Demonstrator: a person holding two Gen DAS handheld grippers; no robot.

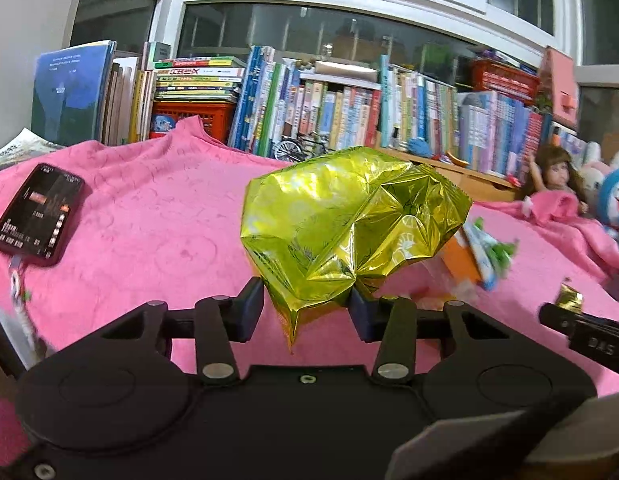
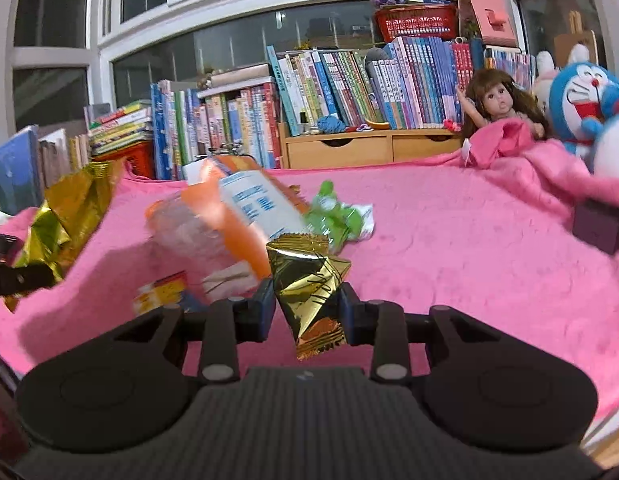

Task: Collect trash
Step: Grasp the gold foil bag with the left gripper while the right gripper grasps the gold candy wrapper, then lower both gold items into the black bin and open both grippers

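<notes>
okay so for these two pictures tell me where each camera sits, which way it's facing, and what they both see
Left wrist: sits on the left hand-held gripper, looking along its fingers over the pink blanket toward the bookshelf; the fingers pinch a yellow-green foil bag.
Right wrist: sits on the right hand-held gripper, facing the same bookshelf; the fingers pinch a gold wrapper.
Shared: blanket, doll, orange packet, and each view catches the other gripper's load at its edge.
</notes>
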